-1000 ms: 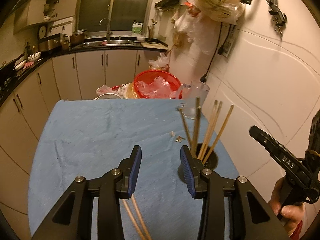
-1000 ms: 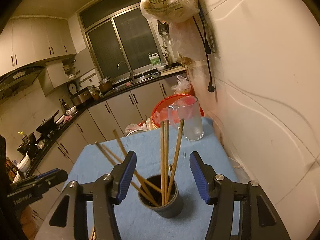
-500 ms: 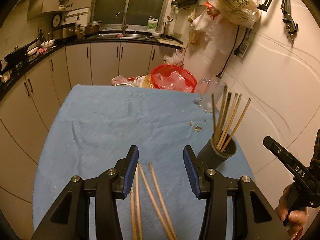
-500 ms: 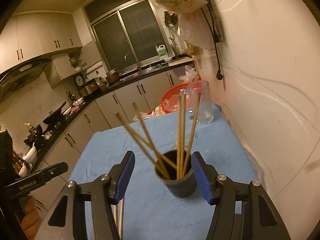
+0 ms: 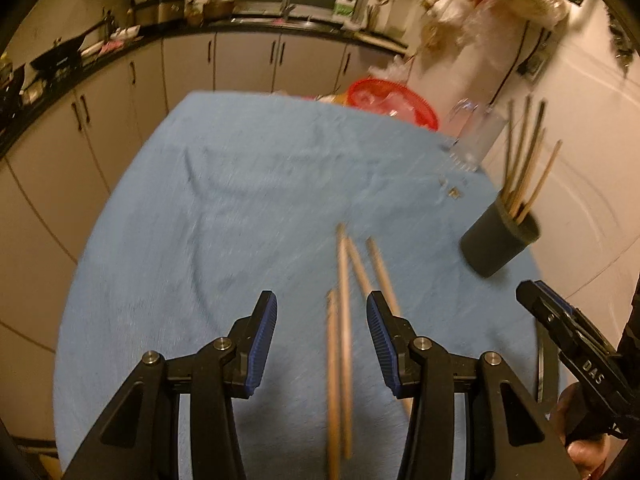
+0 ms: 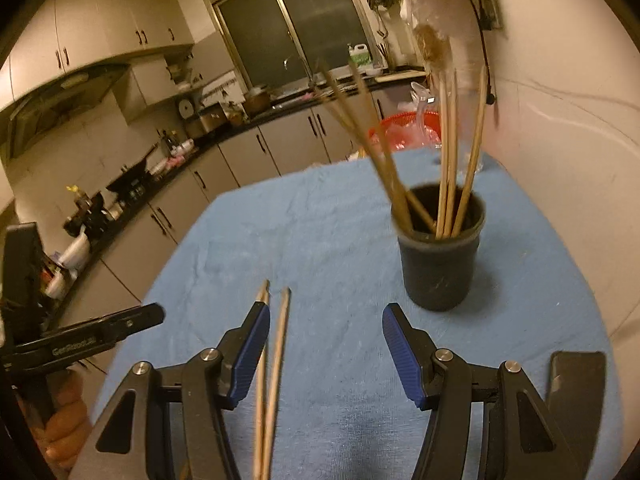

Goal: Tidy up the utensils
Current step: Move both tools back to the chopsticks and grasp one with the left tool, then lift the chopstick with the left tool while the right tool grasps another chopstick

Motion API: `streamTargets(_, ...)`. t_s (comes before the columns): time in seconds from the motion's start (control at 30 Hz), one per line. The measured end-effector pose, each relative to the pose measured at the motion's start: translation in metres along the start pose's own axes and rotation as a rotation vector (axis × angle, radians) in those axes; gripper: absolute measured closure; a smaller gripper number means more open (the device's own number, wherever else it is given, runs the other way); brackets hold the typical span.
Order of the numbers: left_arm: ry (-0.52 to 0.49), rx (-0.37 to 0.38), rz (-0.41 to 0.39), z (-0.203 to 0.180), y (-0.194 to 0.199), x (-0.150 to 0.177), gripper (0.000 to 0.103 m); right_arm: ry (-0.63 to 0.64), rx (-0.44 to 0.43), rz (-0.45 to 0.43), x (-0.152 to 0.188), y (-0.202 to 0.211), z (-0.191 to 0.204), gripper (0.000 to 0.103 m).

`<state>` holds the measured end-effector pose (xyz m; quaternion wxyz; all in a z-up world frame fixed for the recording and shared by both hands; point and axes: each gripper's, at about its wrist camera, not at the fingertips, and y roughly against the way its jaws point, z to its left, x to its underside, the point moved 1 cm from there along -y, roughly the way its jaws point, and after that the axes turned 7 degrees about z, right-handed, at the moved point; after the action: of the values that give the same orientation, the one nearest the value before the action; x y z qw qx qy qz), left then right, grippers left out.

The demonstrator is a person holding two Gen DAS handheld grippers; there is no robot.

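Observation:
Several loose wooden chopsticks (image 5: 344,320) lie on the blue cloth, running toward me between and under my left gripper's jaws. My left gripper (image 5: 322,334) is open and empty above them. A dark cup (image 5: 500,240) holding several upright chopsticks stands at the right by the wall. In the right wrist view the cup (image 6: 440,264) is ahead and to the right, and the loose chopsticks (image 6: 274,364) lie beside the left jaw. My right gripper (image 6: 320,344) is open and empty; it also shows in the left wrist view (image 5: 568,340) at the lower right.
The table is covered with a blue cloth (image 5: 240,200). A glass pitcher (image 5: 476,132) and a red basket (image 5: 392,100) stand at the far edge. A white wall (image 6: 568,120) runs along the right. Kitchen cabinets lie beyond.
Both grippers have drawn back and away from the cup. The loose chopsticks have come fully into view under the left gripper. Both grippers stay open.

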<state>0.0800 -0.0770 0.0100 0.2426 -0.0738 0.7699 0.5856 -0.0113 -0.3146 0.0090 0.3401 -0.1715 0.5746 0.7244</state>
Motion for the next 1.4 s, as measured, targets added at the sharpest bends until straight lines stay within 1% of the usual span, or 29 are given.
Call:
streamTargets(0.07,0.008,-0.01,0.021,0.007,-0.009,0.006,0.055,-0.013,-0.005,0.012,0.009,-0.015,0.0,0.041)
streamTargets(0.23,0.006,-0.006,0.063,0.011,-0.03,0.017,0.055,-0.027,0.004,0.022,0.024,-0.041,-0.005,0.041)
streamTargets(0.43,-0.043,-0.023,0.079,0.002,-0.046,0.019,0.055,0.014,0.027,-0.007,0.033,-0.051,-0.006,0.041)
streamTargets(0.63,-0.075,-0.026,0.116,-0.007,-0.064,0.016,0.056,-0.025,-0.026,0.032,0.034,-0.061,-0.016,0.041)
streamTargets(0.8,-0.073,-0.037,0.143,-0.006,-0.075,0.012,0.057,-0.048,-0.046,0.037,0.035,-0.062,-0.02,0.041)
streamTargets(0.87,-0.083,-0.046,0.14,-0.009,-0.077,0.01,0.058,-0.049,-0.052,0.038,0.035,-0.062,-0.02,0.041)
streamTargets(0.93,-0.091,-0.058,0.144,-0.011,-0.078,0.008,0.065,-0.051,-0.054,0.043,0.036,-0.063,-0.02,0.041)
streamTargets(1.03,-0.094,-0.085,0.149,-0.013,-0.082,0.004,0.069,-0.055,-0.06,0.044,0.036,-0.062,-0.021,0.041)
streamTargets(1.1,-0.104,-0.105,0.149,-0.015,-0.084,0.003,0.069,-0.059,-0.061,0.046,0.036,-0.063,-0.021,0.041)
streamTargets(1.17,-0.109,-0.13,0.145,-0.016,-0.083,0.004,0.075,-0.061,-0.063,0.047,0.035,-0.063,-0.022,0.041)
streamTargets(1.2,-0.111,-0.15,0.144,-0.016,-0.084,0.005,0.081,-0.062,-0.062,0.047,0.036,-0.063,-0.022,0.041)
streamTargets(1.23,-0.108,-0.158,0.143,-0.016,-0.085,0.004,0.084,-0.062,-0.062,0.047,0.035,-0.063,-0.022,0.041)
streamTargets(1.4,-0.045,-0.141,0.129,0.007,-0.08,0.004,0.091,-0.063,-0.054,0.052,0.036,-0.064,-0.022,0.041)
